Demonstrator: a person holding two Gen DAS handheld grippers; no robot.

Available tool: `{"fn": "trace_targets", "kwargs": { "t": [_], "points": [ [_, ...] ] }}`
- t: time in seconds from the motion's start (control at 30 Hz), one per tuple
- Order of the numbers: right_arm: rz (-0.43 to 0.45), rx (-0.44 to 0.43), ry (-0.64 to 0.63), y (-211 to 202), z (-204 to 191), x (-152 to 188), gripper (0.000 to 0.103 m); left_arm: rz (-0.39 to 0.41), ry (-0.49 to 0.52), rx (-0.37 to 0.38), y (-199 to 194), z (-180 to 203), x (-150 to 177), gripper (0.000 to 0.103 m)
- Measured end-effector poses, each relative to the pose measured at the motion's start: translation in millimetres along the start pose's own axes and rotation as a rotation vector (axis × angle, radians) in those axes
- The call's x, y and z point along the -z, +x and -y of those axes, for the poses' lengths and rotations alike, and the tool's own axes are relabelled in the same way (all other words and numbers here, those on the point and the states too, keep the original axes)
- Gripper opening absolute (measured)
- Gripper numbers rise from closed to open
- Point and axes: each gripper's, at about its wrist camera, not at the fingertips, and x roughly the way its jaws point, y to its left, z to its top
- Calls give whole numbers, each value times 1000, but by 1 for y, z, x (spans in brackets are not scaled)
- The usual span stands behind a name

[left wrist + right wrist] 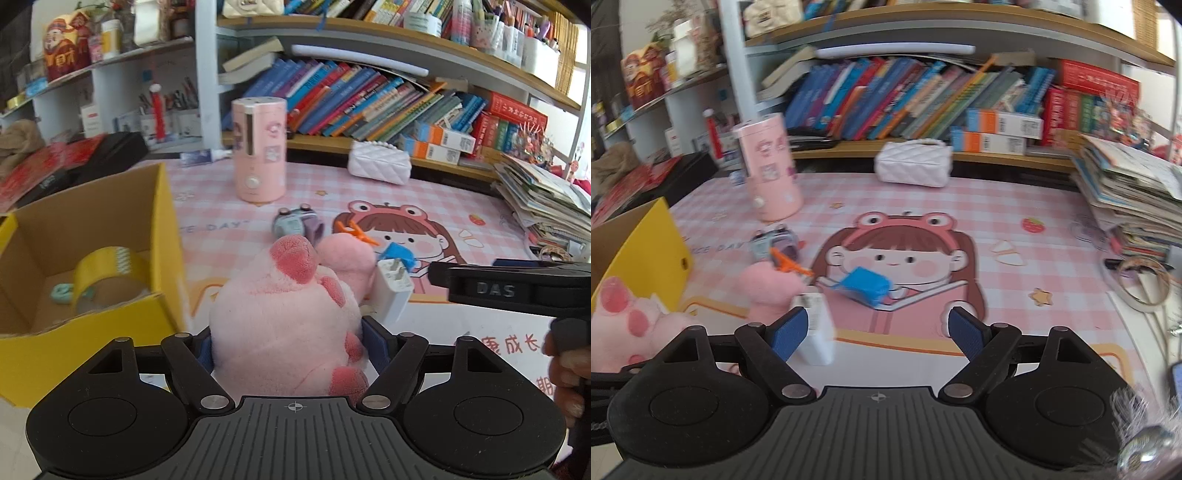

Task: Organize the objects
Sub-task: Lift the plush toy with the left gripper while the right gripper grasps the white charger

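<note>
My left gripper is shut on a pink plush toy, held just right of the yellow cardboard box. The box holds a roll of yellow tape and a small teal thing. A white charger plug, a blue object, an orange clip and a small clock lie on the pink mat beyond the plush. My right gripper is open and empty above the mat, with the charger by its left finger and the blue object ahead. The plush shows at its left.
A pink cylinder appliance and a white quilted bag stand at the back of the desk. A stack of magazines fills the right side, with tape rings beside it. Bookshelves rise behind. The right gripper's body is at right.
</note>
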Motion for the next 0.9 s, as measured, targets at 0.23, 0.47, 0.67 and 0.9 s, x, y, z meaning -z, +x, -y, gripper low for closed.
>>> {"fn": "trace_targets", "kwargs": {
  "t": [0.23,0.47,0.67,0.9],
  "points": [
    [-23,-62,-99,14,-29,3,71,2,7,-27,-16,-6,11,76],
    [-73,-45,-187,44,-44,7,51,-9,2,-40,-20,-8,17,76],
    [-115,-24,-186,71,-41,6,44,-20,9,-31,-17,-5,19,76],
    [-136,-62,-168,74,-39,6,25,-13,12,-11,-17,-4,20,76]
  ]
}}
